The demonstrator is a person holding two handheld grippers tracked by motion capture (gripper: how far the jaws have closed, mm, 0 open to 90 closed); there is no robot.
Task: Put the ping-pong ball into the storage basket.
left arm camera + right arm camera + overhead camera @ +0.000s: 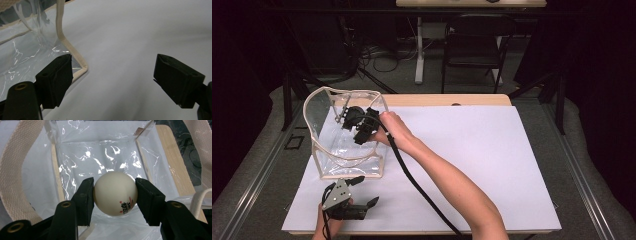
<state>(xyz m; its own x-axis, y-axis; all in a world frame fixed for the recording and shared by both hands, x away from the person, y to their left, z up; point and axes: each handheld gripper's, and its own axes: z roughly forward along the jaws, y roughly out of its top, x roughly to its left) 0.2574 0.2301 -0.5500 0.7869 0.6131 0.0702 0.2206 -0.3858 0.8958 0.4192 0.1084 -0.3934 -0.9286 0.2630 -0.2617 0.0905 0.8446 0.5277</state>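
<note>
Because the clear bag [346,134] stands upright with its mouth open to the top, the right gripper [346,116] is brought in from above and is held inside that mouth. In the right gripper view a white ball [115,193] is clamped between the two black pads, pinched at its widest part so that it cannot roll out; red print is seen low on its face. The ball hangs above the bag's floor, not resting on it, with the cream strap [13,177] of the bag to one side. Judged from this, the ball is about to be let go into the bag.

The left gripper [365,191] is held just in front of the bag's near corner, on the white sheet [472,150]. Its jaws stand wide apart, with nothing between them. One pad [55,79] lies close beside the bag's cream edging [65,42]; whether it touches cannot be told. It seems placed there to steady the bag if needed.
</note>
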